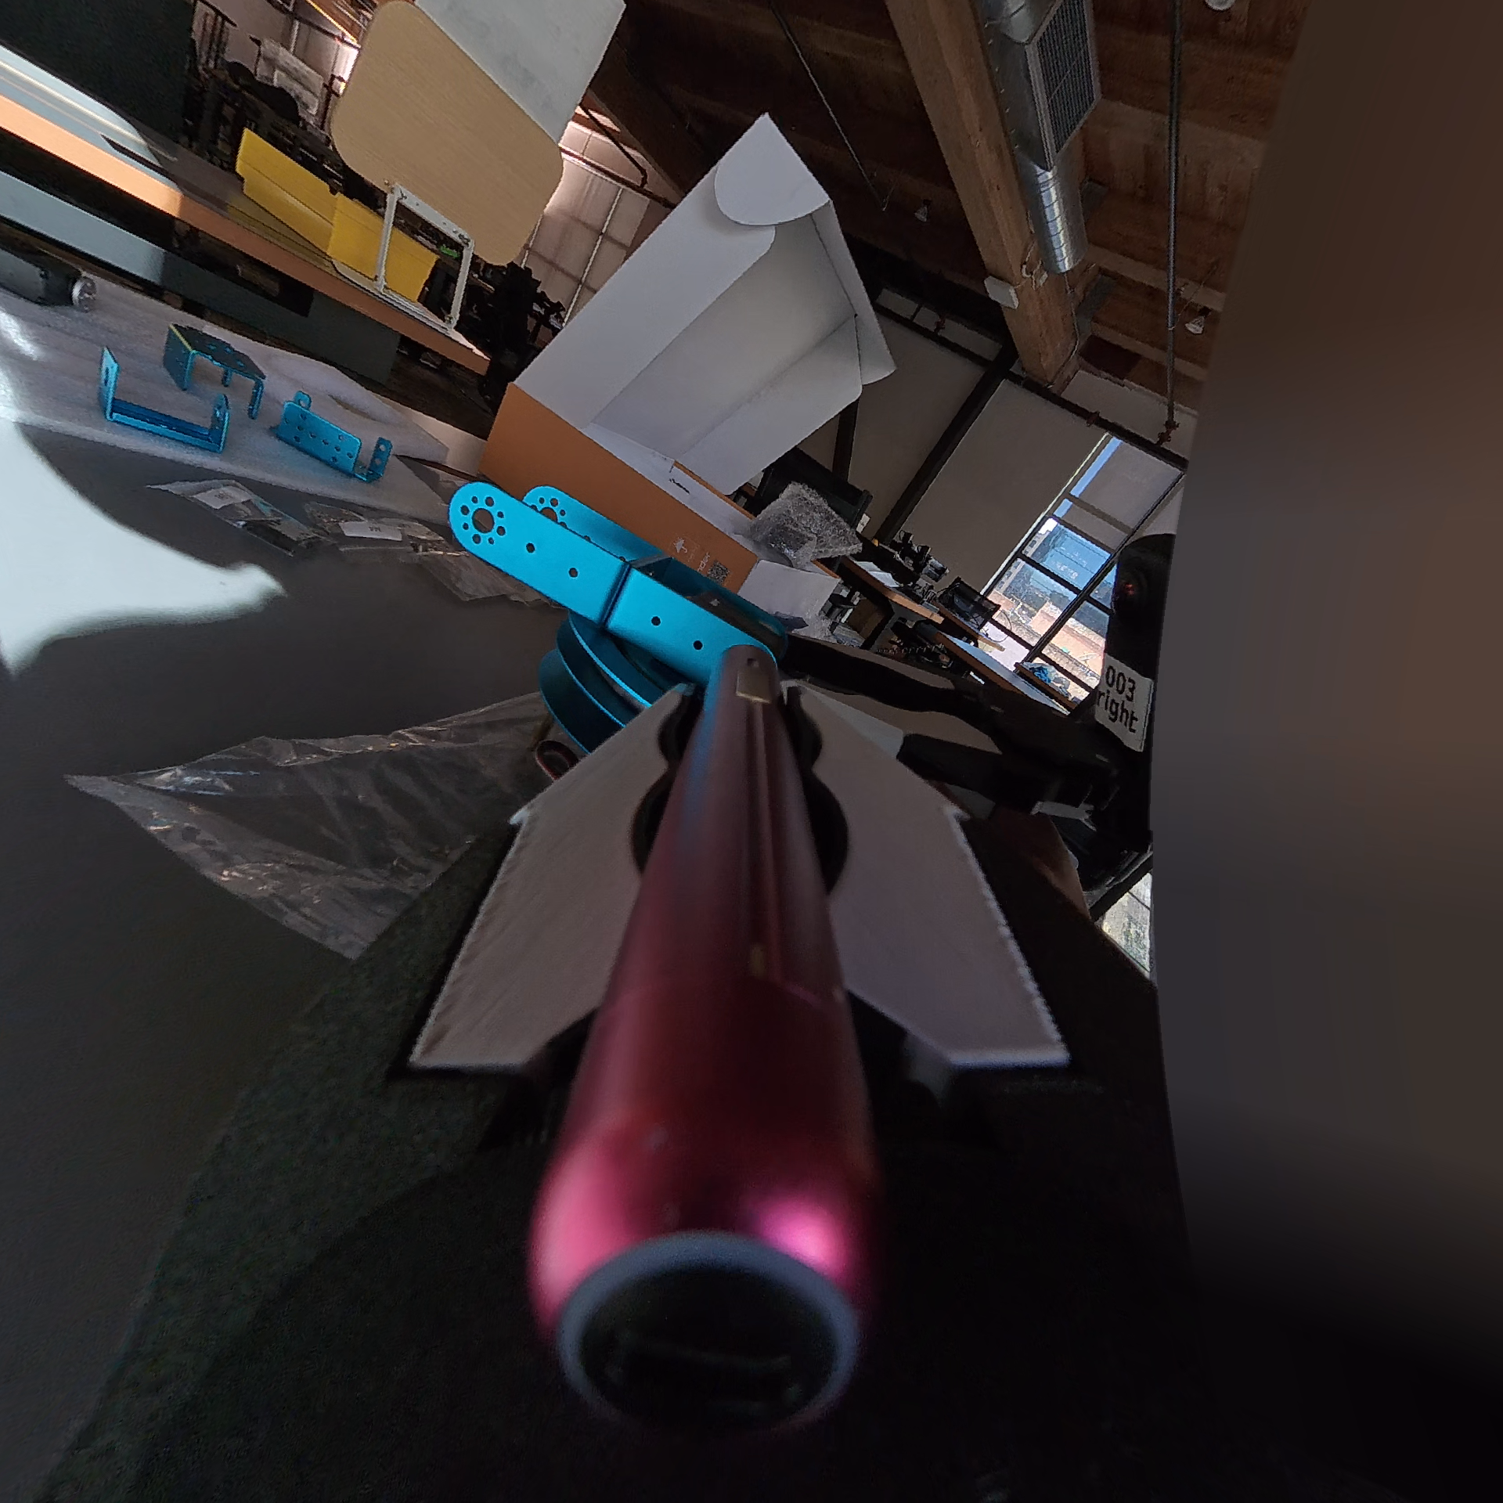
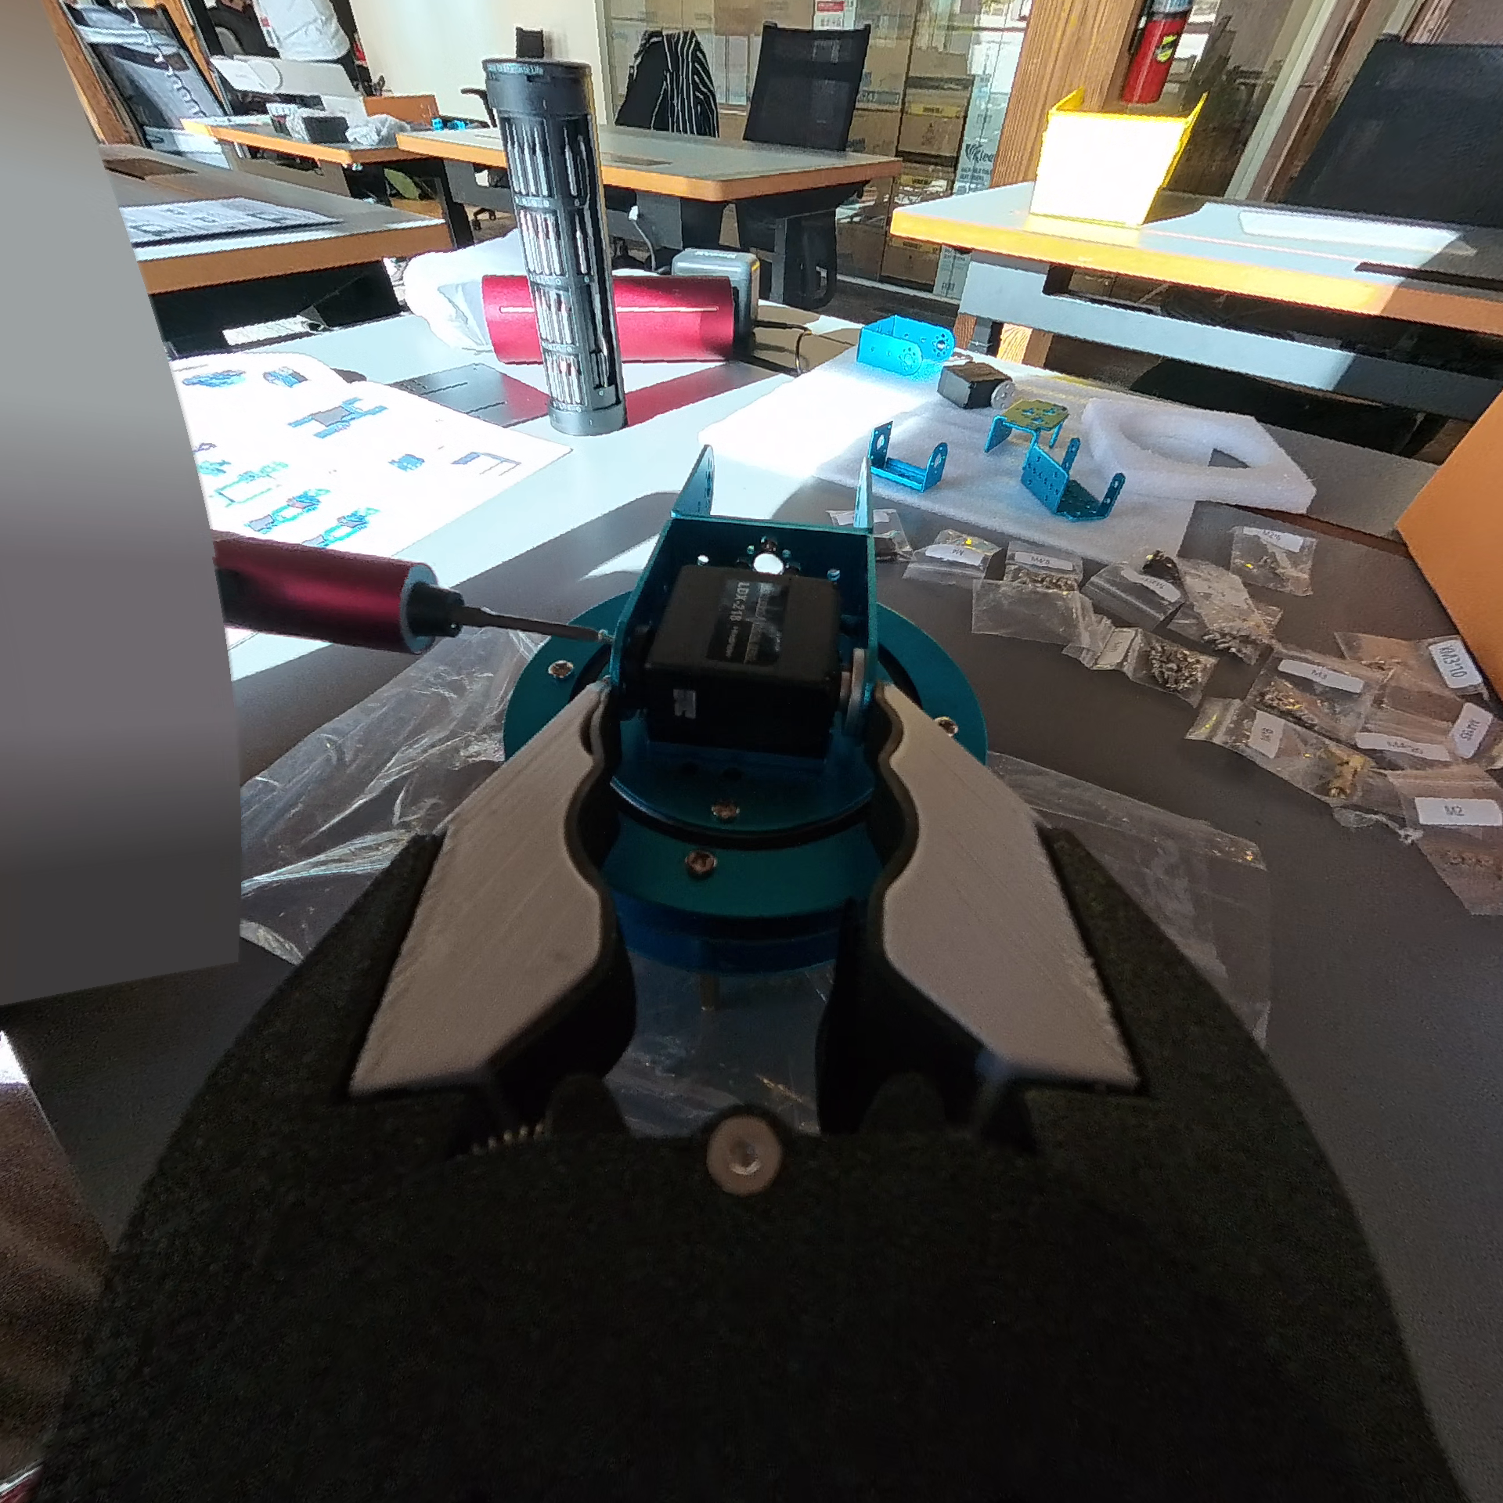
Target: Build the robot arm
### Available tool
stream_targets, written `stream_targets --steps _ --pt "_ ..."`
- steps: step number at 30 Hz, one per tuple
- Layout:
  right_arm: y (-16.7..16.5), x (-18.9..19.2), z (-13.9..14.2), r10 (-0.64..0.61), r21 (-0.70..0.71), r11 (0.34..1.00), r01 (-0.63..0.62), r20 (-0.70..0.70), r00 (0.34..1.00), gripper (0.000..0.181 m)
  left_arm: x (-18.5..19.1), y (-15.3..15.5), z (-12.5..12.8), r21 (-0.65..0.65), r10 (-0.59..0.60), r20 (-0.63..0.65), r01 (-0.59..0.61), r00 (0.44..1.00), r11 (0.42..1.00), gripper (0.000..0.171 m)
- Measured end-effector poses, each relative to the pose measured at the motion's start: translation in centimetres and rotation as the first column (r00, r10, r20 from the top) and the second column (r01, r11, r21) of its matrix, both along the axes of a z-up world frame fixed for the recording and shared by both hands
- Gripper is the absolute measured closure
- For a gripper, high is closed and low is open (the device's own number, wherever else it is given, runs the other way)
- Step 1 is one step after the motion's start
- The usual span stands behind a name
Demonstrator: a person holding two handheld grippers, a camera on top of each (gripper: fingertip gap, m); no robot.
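My left gripper is shut on a dark red electric screwdriver that runs forward between its fingers. In the right wrist view the screwdriver comes in from the left and its bit touches the left wall of a blue metal bracket. The bracket holds a black servo and stands on a round blue base. My right gripper grips the bracket from both sides, with its fingertips against the walls. It also shows at the right of the left wrist view.
A tall black bit holder and a red case stand behind. A printed sheet lies left. Loose blue brackets sit on white foam. Several small screw bags lie right. An open orange box is nearby.
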State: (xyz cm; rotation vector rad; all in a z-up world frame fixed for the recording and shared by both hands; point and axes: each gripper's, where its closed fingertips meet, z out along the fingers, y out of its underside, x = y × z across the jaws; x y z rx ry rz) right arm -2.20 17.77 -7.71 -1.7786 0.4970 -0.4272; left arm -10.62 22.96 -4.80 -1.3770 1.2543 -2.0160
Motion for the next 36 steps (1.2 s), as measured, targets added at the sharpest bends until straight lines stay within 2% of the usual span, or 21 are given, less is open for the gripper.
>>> stream_targets --steps 15,22,25,28,30,32,36 --pt "0.0 0.0 0.0 0.002 0.001 1.000 -0.002 0.000 1.000 0.122 0.2 -0.8 0.0 0.026 -0.017 0.000 0.017 1.000 1.000 0.151" --pt "0.0 0.0 0.0 0.002 0.002 1.000 -0.002 0.001 1.000 0.122 -0.3 0.2 0.0 0.010 -0.005 0.000 0.005 1.000 1.000 0.151" --pt "0.0 0.0 0.0 -0.003 0.005 1.000 0.003 -0.001 1.000 0.121 -1.1 2.2 0.0 0.045 0.037 0.005 -0.037 0.999 0.998 0.151" --pt "0.0 0.0 0.1 -0.013 0.008 1.000 0.013 -0.014 1.000 0.120 -1.7 2.9 -0.9 0.069 -0.018 -0.056 0.021 0.998 0.997 0.151" --pt "-0.1 -0.2 0.5 0.005 0.013 1.000 -0.005 -0.004 1.000 0.117 -1.8 3.2 -0.9 0.132 -0.022 -0.067 0.030 0.998 0.991 0.151" --pt "-0.8 -0.2 1.2 -0.009 0.025 1.000 0.009 0.005 1.000 0.111 -1.9 3.1 -0.5 0.188 -0.050 -0.060 0.061 0.997 0.980 0.151" --pt "-2.5 -0.7 2.6 -0.011 0.040 0.999 0.010 0.035 0.999 0.118 -1.6 3.0 0.7 0.279 -0.119 -0.011 0.118 0.993 0.953 0.151"
